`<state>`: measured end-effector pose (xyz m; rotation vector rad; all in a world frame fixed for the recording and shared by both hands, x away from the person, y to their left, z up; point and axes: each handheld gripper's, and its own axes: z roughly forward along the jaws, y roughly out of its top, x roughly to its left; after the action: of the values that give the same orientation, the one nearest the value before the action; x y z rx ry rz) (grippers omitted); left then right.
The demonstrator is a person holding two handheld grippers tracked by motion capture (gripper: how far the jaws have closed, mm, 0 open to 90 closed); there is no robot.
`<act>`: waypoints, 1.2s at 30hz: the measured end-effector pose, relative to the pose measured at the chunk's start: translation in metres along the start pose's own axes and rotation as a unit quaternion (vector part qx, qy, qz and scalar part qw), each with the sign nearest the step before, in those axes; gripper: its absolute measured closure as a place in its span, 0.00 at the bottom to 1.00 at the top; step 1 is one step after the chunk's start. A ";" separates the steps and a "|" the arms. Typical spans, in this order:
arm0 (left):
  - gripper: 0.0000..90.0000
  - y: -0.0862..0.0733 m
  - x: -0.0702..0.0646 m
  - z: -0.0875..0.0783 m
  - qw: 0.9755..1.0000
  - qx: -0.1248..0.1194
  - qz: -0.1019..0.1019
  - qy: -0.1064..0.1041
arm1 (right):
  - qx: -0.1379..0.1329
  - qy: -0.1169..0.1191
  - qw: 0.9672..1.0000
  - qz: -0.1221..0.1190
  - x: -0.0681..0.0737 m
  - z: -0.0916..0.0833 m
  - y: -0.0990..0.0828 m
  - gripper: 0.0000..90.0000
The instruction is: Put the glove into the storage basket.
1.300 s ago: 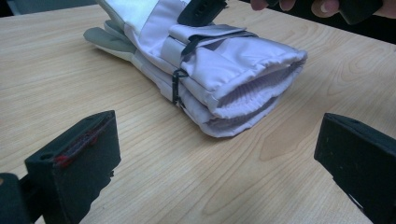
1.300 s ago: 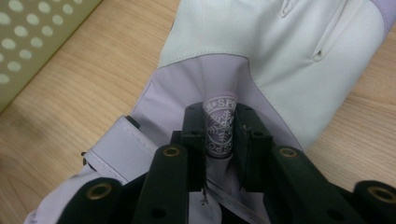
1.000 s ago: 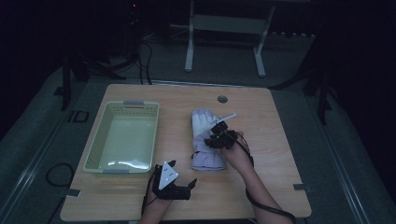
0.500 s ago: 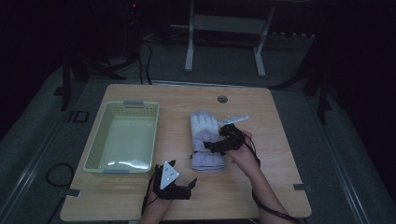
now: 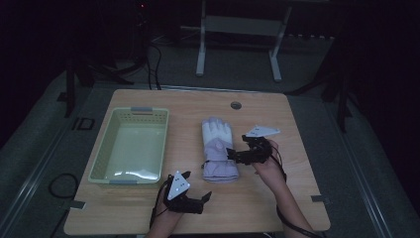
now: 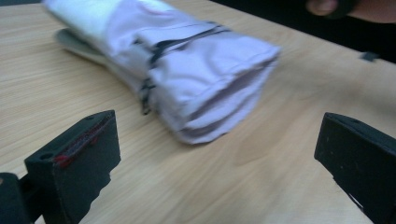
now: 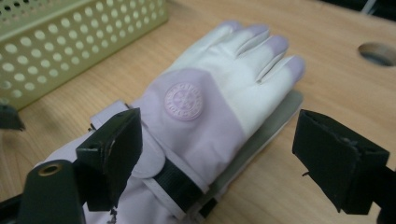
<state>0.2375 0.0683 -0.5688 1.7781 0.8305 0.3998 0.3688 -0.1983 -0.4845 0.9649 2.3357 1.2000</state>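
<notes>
Between my two grippers, the glove (image 5: 218, 148) lies flat mid-table, the one low obstacle there. To its left I see a strip of bare wood, then the basket (image 5: 130, 148) walling off that side with its raised rim. Right of my right gripper (image 5: 236, 154) the table (image 5: 297, 129) runs open to the edge. My left gripper (image 5: 205, 197) has bare wood ahead up to the glove's cuff.

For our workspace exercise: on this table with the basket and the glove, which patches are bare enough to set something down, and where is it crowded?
Free: the table right of the glove, up to its far right corner, and the strip between the basket and the glove. The basket's inside is empty too. Crowded: the near edge, where the open left gripper sits, and the glove's cuff, beside the open right gripper.
</notes>
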 end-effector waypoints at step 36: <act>0.11 0.116 0.050 0.058 0.998 0.042 0.001 0.057 | -0.002 -0.031 0.999 0.023 -0.017 0.002 0.007 0.11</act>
<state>0.3480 0.0433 -0.4891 1.8468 0.9375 0.4769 0.3846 -0.2063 -0.4803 1.0458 2.2745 1.1750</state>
